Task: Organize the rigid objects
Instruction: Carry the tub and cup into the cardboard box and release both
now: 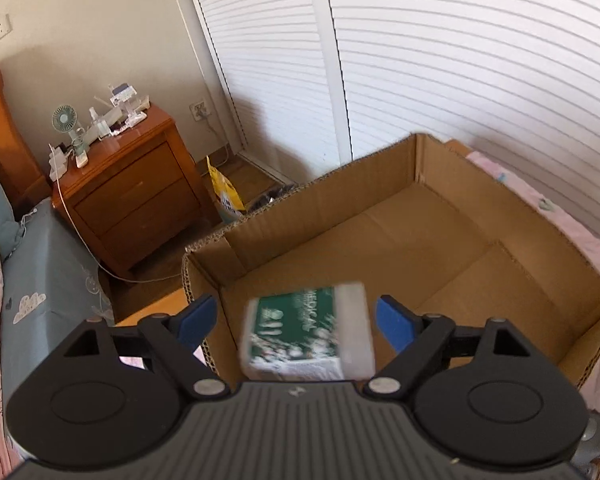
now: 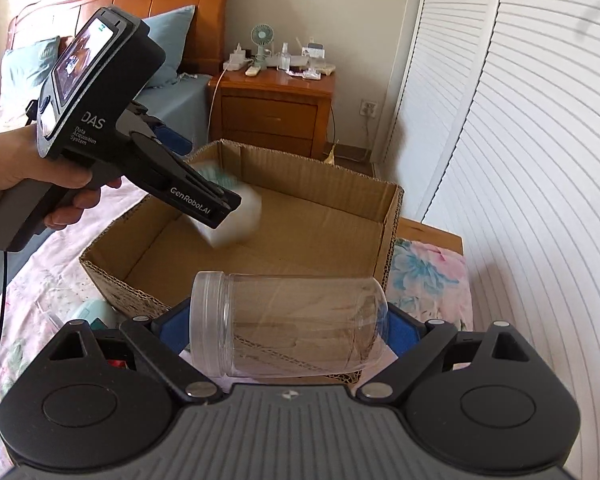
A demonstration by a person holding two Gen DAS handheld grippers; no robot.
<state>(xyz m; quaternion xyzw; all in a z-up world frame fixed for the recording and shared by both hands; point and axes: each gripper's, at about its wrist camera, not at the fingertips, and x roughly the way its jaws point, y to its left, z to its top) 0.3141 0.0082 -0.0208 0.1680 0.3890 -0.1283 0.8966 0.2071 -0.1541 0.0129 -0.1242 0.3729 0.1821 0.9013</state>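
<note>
The left tongs [image 1: 296,318] stand released, blue pads spread wide; between them, touching neither, a blurred green-and-white packet [image 1: 308,334] printed "MEDICAL" hangs over the open cardboard box [image 1: 420,216] at its 7 o'clock corner; the right tongs [image 2: 288,330] are clenched on a clear plastic jar [image 2: 288,324], lying sideways with its lid towards 9 o'clock, at the box's near rim, above the floral bed [image 2: 32,280]

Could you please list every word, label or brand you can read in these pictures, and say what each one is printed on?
"MEDICAL": green and white box, between the open left gripper fingers; its other print is blurred.
"DAS": left gripper body.
"Data Acquisition System": same body, below "DAS".
"GenRobot.AI": its arm.
Nightstand items: too small to read.
Clear jar in the right gripper: no text.
</note>
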